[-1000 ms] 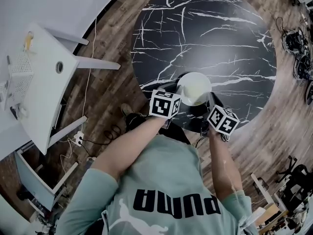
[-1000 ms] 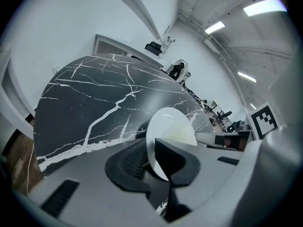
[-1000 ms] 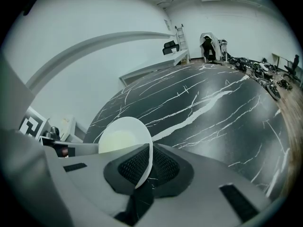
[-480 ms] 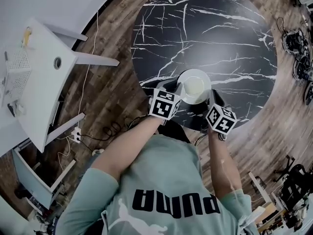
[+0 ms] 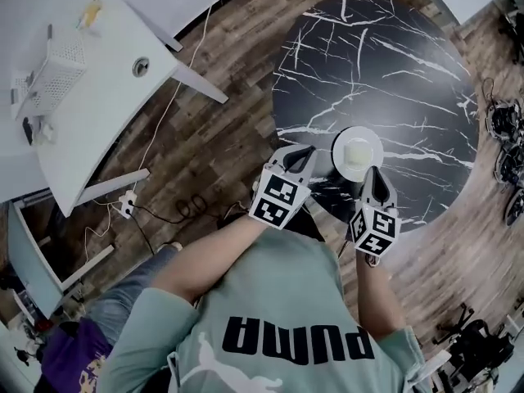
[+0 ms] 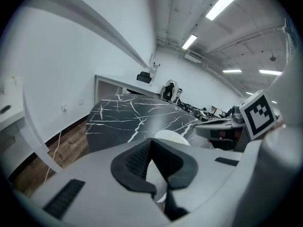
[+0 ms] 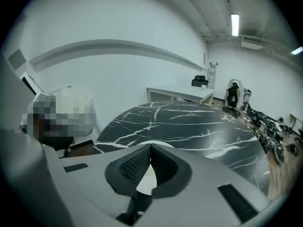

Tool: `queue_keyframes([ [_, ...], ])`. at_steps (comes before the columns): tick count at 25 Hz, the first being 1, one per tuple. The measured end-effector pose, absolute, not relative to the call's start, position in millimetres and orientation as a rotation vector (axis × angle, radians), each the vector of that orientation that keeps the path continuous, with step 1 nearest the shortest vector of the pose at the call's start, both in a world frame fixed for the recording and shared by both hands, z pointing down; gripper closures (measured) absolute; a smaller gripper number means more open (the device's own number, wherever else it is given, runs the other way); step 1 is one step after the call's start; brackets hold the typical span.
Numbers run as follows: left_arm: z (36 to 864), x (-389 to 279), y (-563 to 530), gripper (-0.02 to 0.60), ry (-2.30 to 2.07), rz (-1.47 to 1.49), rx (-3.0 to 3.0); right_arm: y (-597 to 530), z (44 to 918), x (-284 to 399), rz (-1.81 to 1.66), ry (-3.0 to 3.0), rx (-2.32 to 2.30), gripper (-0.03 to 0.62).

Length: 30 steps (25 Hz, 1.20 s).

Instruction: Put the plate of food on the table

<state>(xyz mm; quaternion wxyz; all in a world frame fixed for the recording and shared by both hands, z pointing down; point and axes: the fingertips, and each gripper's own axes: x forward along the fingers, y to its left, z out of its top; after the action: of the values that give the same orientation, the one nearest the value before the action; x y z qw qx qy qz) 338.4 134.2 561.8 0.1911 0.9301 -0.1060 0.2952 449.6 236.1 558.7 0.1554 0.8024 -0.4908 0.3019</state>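
Plate (image 5: 339, 155): set flat on the black marble table (image 5: 393, 72), near the edge closest to the person; pale food (image 5: 359, 149) is carried at its middle.
Left gripper (image 5: 304, 151): jaws are closed pad against pad and nothing is held; it is placed just left of the plate, apart from it.
Right gripper (image 5: 372, 173): jaws are pressed together and nothing is clamped; the tips are seen at the plate's near rim.
Contact at that rim: cannot be told.
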Motion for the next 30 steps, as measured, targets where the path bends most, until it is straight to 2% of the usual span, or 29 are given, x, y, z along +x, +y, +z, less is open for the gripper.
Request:
queue_keyframes([
  [9, 488, 164, 101, 0.575, -0.692, 0.650, 2.626, 151, 489, 284, 0.675, -1.886, 2.038, 0.583],
  [20, 421, -53, 112, 0.575, -1.121, 0.517, 2.583, 105, 406, 71, 0.488, -2.281, 1.738, 0.584],
  [25, 401, -125, 118, 0.575, -1.254, 0.439, 2.568, 103, 385, -9, 0.425, -2.353, 1.652, 0.585],
  [30, 393, -170, 125, 0.575, -1.312, 0.444, 2.565, 105, 377, -60, 0.404, -2.384, 1.573, 0.585],
])
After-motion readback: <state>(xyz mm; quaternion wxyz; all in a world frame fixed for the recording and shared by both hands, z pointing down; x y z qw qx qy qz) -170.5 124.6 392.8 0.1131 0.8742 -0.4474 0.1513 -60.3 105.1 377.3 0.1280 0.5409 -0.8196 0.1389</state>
